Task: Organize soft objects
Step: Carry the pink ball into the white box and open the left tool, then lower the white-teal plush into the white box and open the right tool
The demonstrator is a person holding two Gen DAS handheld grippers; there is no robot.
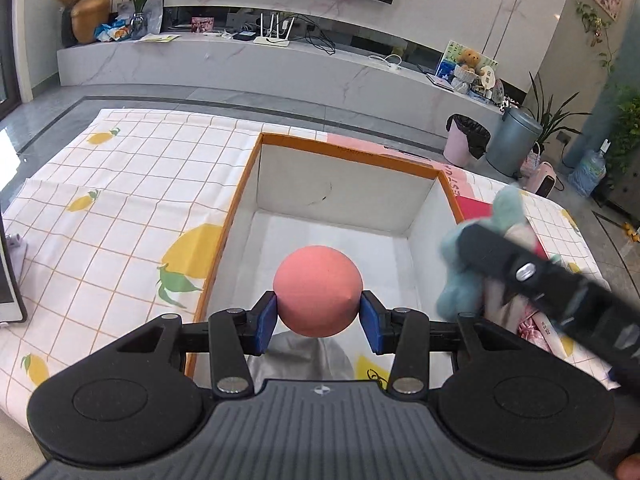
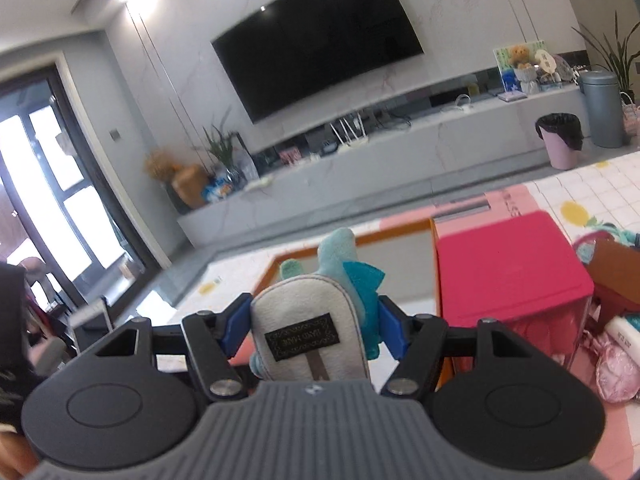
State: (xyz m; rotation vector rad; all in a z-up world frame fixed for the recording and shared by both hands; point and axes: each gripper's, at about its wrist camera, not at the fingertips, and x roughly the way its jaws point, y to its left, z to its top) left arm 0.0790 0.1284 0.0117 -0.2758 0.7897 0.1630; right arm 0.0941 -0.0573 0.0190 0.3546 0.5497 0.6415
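My left gripper (image 1: 318,314) is shut on a pink foam ball (image 1: 318,284) and holds it above the inside of an orange-rimmed cardboard box (image 1: 344,148) with a white interior. My right gripper (image 2: 310,326) is shut on a light blue plush toy (image 2: 316,320) with a white belly patch and a black label. In the left wrist view the plush (image 1: 476,252) and the right gripper's dark body (image 1: 560,292) hang over the box's right edge. The box (image 2: 384,236) also shows ahead in the right wrist view.
The box sits on a lemon-print checked cloth (image 1: 120,200). A red box (image 2: 504,256) stands to the right of it, with pink items (image 2: 616,368) beside. A grey object (image 1: 304,356) lies in the box below the ball. A white device edge (image 1: 8,280) is at far left.
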